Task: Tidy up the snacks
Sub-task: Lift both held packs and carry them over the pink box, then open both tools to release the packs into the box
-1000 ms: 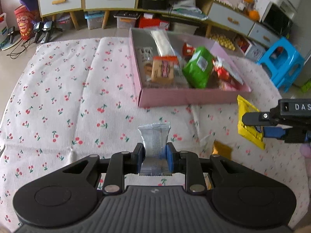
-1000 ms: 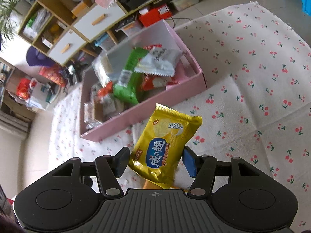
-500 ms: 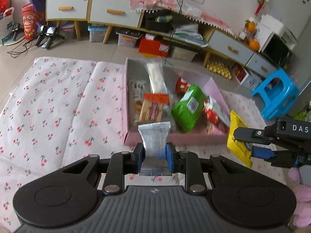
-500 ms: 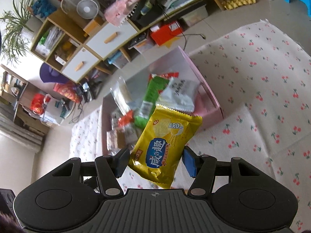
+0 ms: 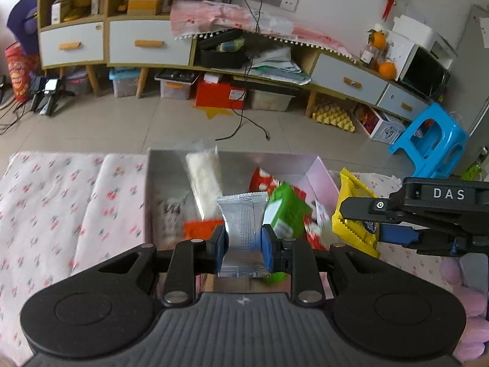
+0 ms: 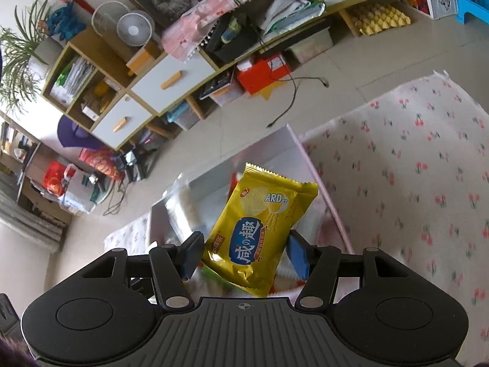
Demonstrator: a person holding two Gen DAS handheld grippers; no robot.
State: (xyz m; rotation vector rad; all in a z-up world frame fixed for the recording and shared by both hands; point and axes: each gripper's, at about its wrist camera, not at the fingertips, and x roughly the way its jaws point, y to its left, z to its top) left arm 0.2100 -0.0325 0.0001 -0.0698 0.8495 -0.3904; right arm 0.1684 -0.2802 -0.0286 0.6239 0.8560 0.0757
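We have carried both packets up from the cloth to over the pink box (image 5: 321, 171). Our left gripper (image 5: 243, 243) pinches the silver packet (image 5: 243, 229); our right gripper (image 6: 244, 252) clamps the yellow packet (image 6: 259, 229). Both look ready to drop in.

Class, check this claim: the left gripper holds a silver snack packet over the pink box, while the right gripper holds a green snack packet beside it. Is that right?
One detail is wrong. The right gripper holds a yellow snack packet, not a green one, as the right wrist view shows. The left gripper does hold the silver snack packet over the pink box.
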